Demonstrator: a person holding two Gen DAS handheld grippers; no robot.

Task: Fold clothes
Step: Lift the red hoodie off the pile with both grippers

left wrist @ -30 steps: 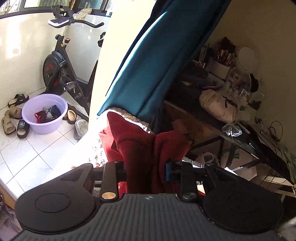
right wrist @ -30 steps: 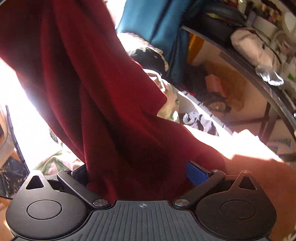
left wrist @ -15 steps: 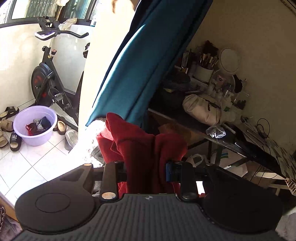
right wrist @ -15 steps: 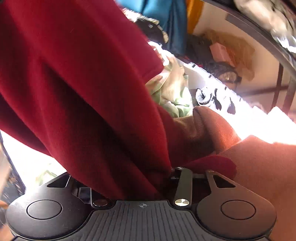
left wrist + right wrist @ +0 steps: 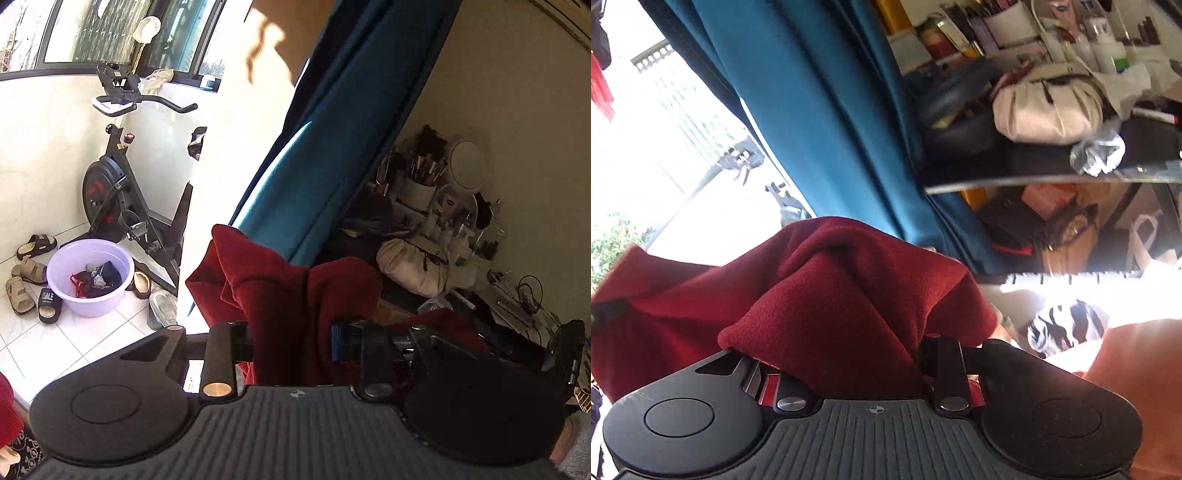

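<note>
A dark red garment is held aloft, clamped in both hand-held grippers.

In the left wrist view, the left gripper (image 5: 291, 341) is closed on a bunched fold of the dark red garment (image 5: 284, 295), which is gathered between the two fingers and stands up above them in peaks. In the right wrist view, the right gripper (image 5: 849, 363) is likewise clamped on the same garment (image 5: 827, 295); its fingers are mostly hidden under the cloth, which is draped over them and stretched away to the left. A teal curtain (image 5: 332, 147) is seen hanging behind the garment. Further out, an exercise bike (image 5: 118, 184), a lilac basin (image 5: 90, 282) holding clothes and several sandals (image 5: 29, 273) are seen on a white tiled floor (image 5: 74, 343), and a cluttered desk (image 5: 480, 295) is seen to the right.
</note>
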